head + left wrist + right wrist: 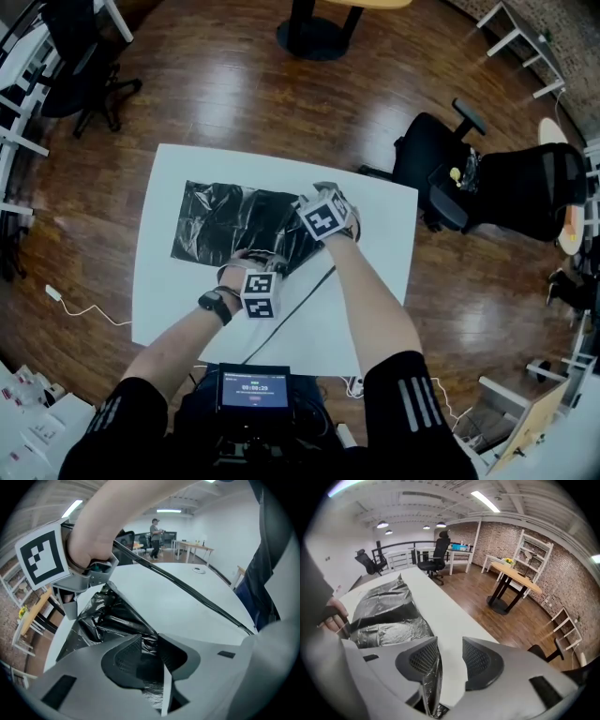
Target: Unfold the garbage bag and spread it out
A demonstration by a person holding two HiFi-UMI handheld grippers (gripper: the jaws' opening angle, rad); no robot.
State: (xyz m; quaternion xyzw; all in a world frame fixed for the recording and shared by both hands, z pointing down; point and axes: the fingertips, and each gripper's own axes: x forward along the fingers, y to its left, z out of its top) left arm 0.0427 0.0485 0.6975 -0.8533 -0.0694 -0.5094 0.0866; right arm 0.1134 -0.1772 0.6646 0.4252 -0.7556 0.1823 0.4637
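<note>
A crumpled black garbage bag (220, 220) lies partly spread on the white table (375, 225). My left gripper (255, 272) is at the bag's near edge. In the left gripper view its jaws (149, 644) are shut on a bunched fold of bag (152, 677). My right gripper (323, 214) is over the bag's right edge. From the left gripper view, the plastic (108, 616) tents up to the right gripper (75, 592). In the right gripper view (450, 653) a strip of film (432, 681) runs down the left pad into the throat, with a gap showing at the tips.
A thin black cable (302, 298) crosses the table from the near edge toward the grippers. A small screen (253, 389) sits at my chest. Black office chairs (450, 173) stand right of the table, another (80, 61) far left. White tabletop shows right of the bag.
</note>
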